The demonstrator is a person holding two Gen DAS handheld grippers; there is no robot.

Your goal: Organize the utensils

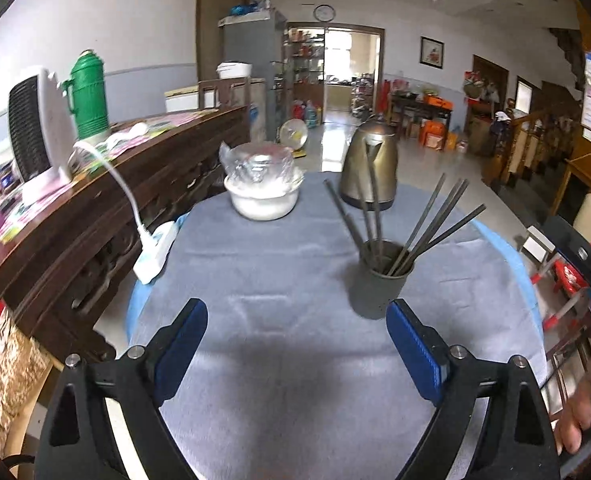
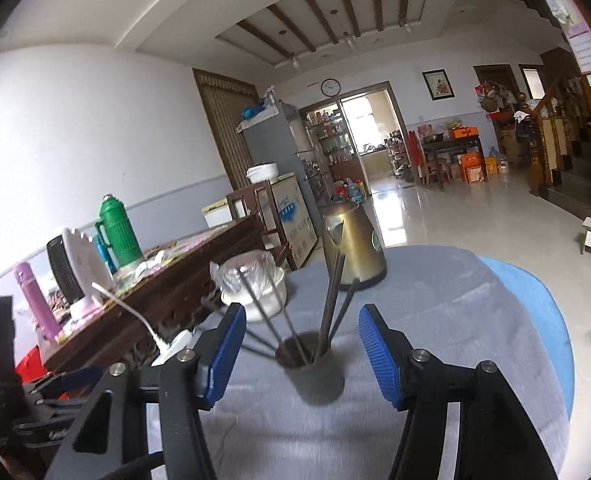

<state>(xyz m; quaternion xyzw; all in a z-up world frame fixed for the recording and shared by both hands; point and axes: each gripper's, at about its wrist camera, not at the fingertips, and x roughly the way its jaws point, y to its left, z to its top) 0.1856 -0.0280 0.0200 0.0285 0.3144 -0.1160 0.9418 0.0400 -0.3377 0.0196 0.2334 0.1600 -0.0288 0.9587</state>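
Observation:
A dark metal cup [image 1: 379,284] stands on the grey tablecloth [image 1: 275,264] with several dark chopsticks [image 1: 435,224] fanned out of it. My left gripper [image 1: 297,312] is open and empty over bare cloth, with the cup just beyond its right fingertip. In the right wrist view the same cup [image 2: 311,368] sits close in front, centred between the blue pads of my right gripper [image 2: 301,314]. Those pads stand apart from the cup and from the chopsticks [image 2: 331,300], so this gripper is open with nothing held.
A brass kettle [image 1: 371,168] and a white bowl under plastic wrap [image 1: 263,192] stand at the table's far side. A white clip lamp [image 1: 155,252] sits on the left edge. A dark wooden sideboard [image 1: 95,184] with a heater and a green flask runs along the left.

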